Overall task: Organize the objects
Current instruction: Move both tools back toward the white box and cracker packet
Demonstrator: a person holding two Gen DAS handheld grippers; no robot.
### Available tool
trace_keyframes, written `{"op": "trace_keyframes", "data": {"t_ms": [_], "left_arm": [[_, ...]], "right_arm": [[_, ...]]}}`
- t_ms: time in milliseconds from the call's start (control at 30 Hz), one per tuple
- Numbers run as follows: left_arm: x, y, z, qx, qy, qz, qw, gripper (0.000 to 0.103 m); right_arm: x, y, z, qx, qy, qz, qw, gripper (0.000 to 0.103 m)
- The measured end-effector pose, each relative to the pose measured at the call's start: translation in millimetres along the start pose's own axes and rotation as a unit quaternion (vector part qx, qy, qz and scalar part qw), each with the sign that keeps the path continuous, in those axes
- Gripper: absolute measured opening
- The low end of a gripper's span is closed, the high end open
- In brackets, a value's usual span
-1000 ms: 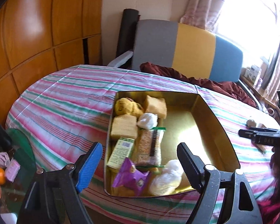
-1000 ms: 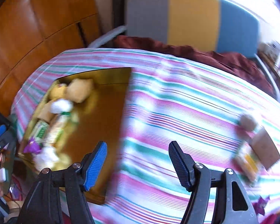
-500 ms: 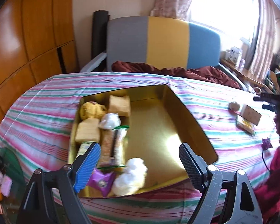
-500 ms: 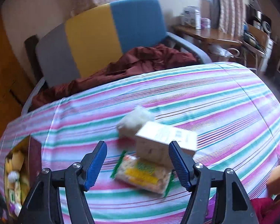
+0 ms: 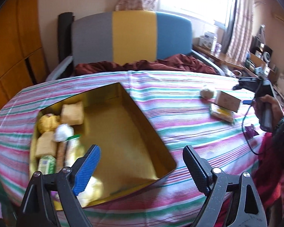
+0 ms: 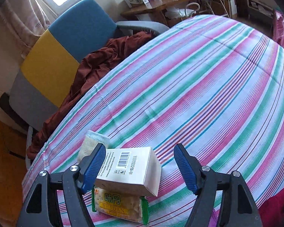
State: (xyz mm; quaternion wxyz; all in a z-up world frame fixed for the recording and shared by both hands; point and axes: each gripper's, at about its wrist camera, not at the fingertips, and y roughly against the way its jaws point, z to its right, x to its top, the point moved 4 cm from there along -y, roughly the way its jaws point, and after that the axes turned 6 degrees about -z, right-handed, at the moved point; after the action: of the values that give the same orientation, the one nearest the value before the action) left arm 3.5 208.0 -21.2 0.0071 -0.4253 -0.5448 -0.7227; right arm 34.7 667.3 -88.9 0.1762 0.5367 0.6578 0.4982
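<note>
Your right gripper (image 6: pixel 140 167) hovers spread, its jaws just widened, over the white box (image 6: pixel 129 170) lying on the cracker packet (image 6: pixel 119 205), ready to straddle it. Your left gripper (image 5: pixel 142 168), also just widened and empty, waits above the gold tin (image 5: pixel 147 124), likely the box's destination.
</note>
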Motion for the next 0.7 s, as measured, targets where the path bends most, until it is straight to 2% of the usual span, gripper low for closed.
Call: {"op": "trace_keyframes", "data": {"t_ms": [67, 200, 333, 467, 533, 600, 700], "left_arm": [[4, -3, 13, -0.012, -0.012, -0.001, 0.9999, 0.089], [13, -10, 37, -0.031, -0.031, -0.007, 0.9990, 0.091], [27, -20, 58, -0.047, -0.040, -0.016, 0.9980, 0.091], [40, -37, 79, -0.056, -0.053, -0.030, 0.9966, 0.091], [44, -46, 87, -0.060, -0.054, -0.039, 0.9960, 0.091], [48, -55, 94, -0.059, -0.058, -0.045, 0.9956, 0.091], [52, -69, 99, -0.059, -0.058, -0.059, 0.9948, 0.091]], "right_arm": [[-2, -5, 2, 0.018, -0.013, -0.020, 1.000, 0.076], [-7, -6, -9, 0.037, 0.010, -0.029, 0.999, 0.076], [-7, 6, -7, 0.021, 0.015, -0.002, 1.000, 0.076], [-7, 15, 5, 0.054, -0.020, 0.002, 0.998, 0.076], [-11, 15, 9, 0.065, -0.029, -0.013, 0.997, 0.076], [-19, 5, 15, 0.049, -0.039, -0.049, 0.997, 0.076], [-25, -8, 16, 0.097, -0.058, -0.094, 0.989, 0.076]]}}
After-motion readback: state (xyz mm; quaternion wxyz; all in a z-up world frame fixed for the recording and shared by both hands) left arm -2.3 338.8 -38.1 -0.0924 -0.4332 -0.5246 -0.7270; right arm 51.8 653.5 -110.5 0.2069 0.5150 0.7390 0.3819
